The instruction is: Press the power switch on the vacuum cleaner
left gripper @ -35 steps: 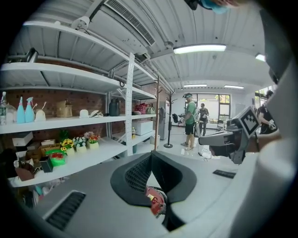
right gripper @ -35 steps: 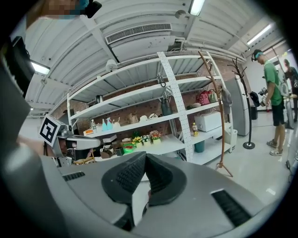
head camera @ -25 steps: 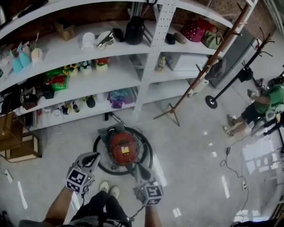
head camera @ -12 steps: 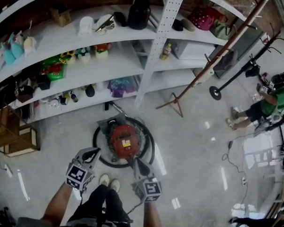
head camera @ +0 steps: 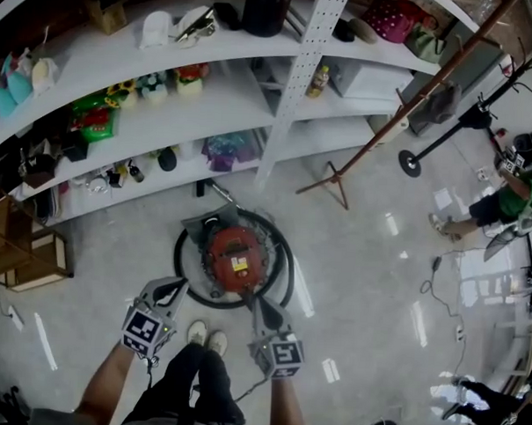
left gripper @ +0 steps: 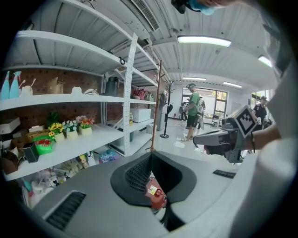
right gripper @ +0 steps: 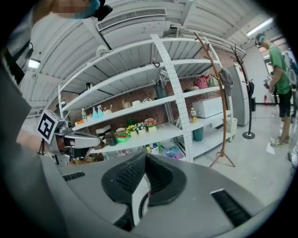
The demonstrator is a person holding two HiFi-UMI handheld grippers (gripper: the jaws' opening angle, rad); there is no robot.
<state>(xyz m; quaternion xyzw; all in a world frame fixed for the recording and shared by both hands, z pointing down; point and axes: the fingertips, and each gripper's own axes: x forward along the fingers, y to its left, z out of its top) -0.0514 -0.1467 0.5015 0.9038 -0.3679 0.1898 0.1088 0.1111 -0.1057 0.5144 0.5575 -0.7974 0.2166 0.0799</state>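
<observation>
Head view looks steeply down on a red vacuum cleaner (head camera: 233, 260) standing on the pale floor (head camera: 369, 282), with a black hose (head camera: 179, 269) coiled in a ring around it and white shelving (head camera: 208, 117) just behind. A yellow label (head camera: 239, 266) sits on the red top. We see the left gripper (head camera: 175, 289) at the near left of the ring, pointing over the hose, and the right gripper (head camera: 259, 304) at the near right, its tip over the near edge of the machine. We cannot tell whether either touches it. A pair of pale shoes (head camera: 206, 337) stands between the two grippers.

In the left gripper view the jaws meet at their tips with nothing held, and the red body shows through the gap lower down. In the right gripper view the jaws are likewise closed tip to tip and empty.

A wooden coat stand (head camera: 403, 107) leans by the shelving, and a person (head camera: 524, 188) in a green shirt is at the far right.
</observation>
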